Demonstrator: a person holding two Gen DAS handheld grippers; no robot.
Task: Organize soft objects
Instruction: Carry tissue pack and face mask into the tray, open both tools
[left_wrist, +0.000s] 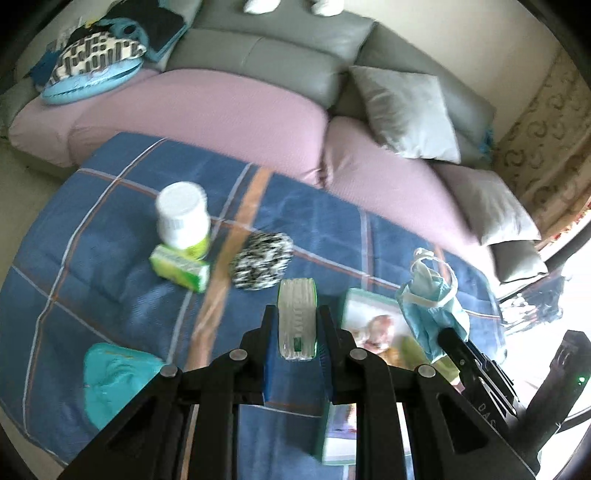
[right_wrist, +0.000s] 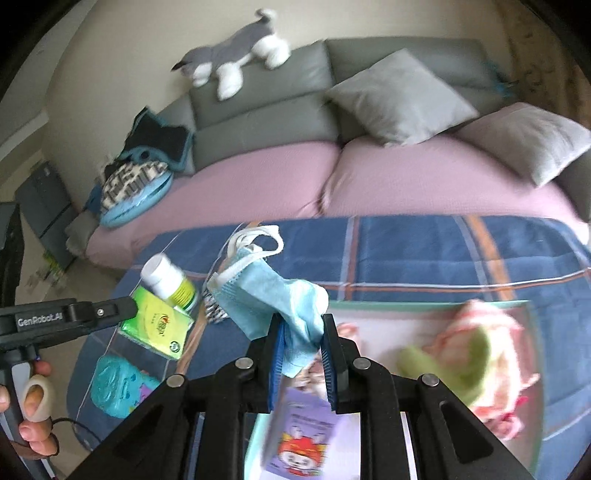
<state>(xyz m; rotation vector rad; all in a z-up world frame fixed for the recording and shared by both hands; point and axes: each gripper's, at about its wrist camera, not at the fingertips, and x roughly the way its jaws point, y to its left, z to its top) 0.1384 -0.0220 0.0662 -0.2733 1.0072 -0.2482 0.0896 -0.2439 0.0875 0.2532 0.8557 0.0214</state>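
Two fisheye views looked down along a pair of hand-held grippers toward a tabletop covered by a blue plaid cloth (left_wrist: 122, 280), with a sofa behind it.

The left hand-held gripper (left_wrist: 297, 325) had its jaws nearly together, clamped on a small pack of tissues (left_wrist: 297, 317) in clear wrapping with green edges, held upright and raised above the cloth. The right hand-held gripper (right_wrist: 303, 347) was likewise almost closed, pinching a crumpled light blue face mask (right_wrist: 266, 291); the mask's white ear loops (right_wrist: 258, 240) stuck up loosely past the fingertips. In the left view the same mask hung to the right of the tissue pack, near it but apart.

On the cloth stood a white bottle (left_wrist: 183, 221) with a yellow-green label, and a green tissue box (left_wrist: 181, 267) lay just in front of it, touching or nearly so. A black-and-white speckled soft ball (left_wrist: 262, 264) rested just to the right of them. A teal soft toy (left_wrist: 110, 376) lay near the cloth's near left edge. Beneath the right hand-held gripper lay a flat picture-printed sheet or tray (right_wrist: 424, 317) with a pink and green cloth (right_wrist: 476, 354) bunched on it, and a purple cartoon packet (right_wrist: 306, 439) sat directly under the jaws, blurred.

The sofa had pink seat cushions (right_wrist: 258, 173), grey backs and grey pillows (right_wrist: 402, 96). A grey and white plush dog (right_wrist: 236, 55) lay on the backrest. At the sofa's left end sat a heap of patterned and blue cushions (left_wrist: 92, 62).

A person's fingers (right_wrist: 35, 402) gripped the handle at the lower left of the right view.
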